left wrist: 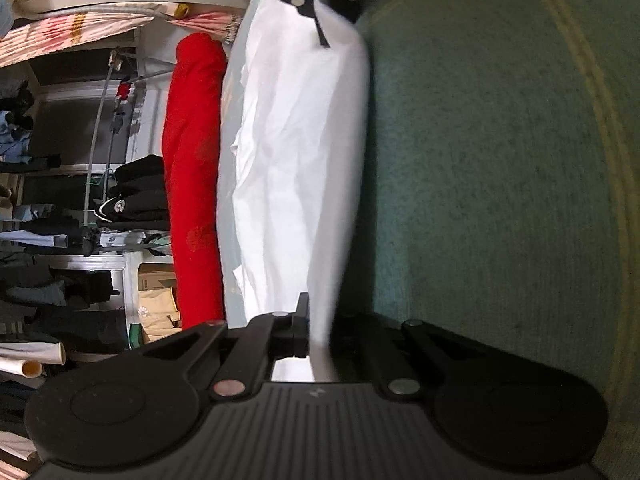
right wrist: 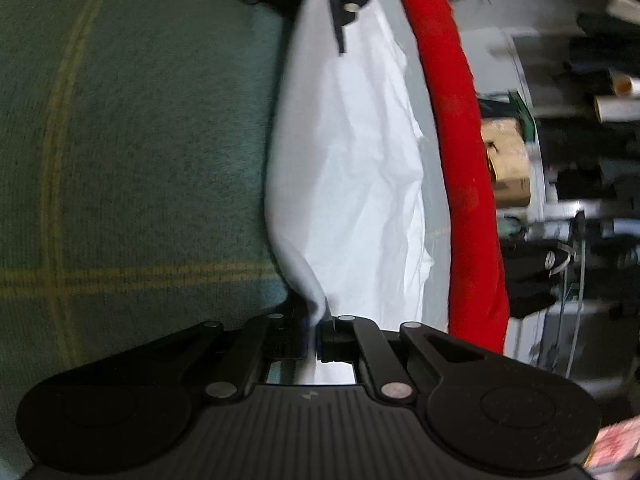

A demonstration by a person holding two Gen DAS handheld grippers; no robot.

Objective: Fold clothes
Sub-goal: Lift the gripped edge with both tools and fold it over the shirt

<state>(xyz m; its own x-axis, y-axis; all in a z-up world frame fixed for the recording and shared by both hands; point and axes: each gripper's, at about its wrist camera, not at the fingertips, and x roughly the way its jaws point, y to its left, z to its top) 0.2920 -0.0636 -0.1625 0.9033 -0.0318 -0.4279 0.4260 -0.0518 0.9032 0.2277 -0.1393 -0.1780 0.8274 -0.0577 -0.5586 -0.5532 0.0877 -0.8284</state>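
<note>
A white garment (left wrist: 288, 160) hangs stretched between my two grippers, its folded edge running from one to the other. In the left wrist view my left gripper (left wrist: 322, 324) is shut on the near end of that edge. The right gripper (left wrist: 320, 20) pinches the far end at the top of the frame. From the right wrist view, my right gripper (right wrist: 316, 332) is shut on a bunched corner of the white garment (right wrist: 352, 180), and the left gripper (right wrist: 340, 20) grips the opposite end. The garment is slightly blurred along its edge.
A green blanket (left wrist: 480, 160) with thin yellow lines (right wrist: 52, 160) lies under the garment. A long red cloth (left wrist: 194, 180) runs along the far side. Beyond it stand shelves of dark folded clothes (left wrist: 136, 196), a cardboard box (right wrist: 508, 168) and rolled tubes (left wrist: 32, 364).
</note>
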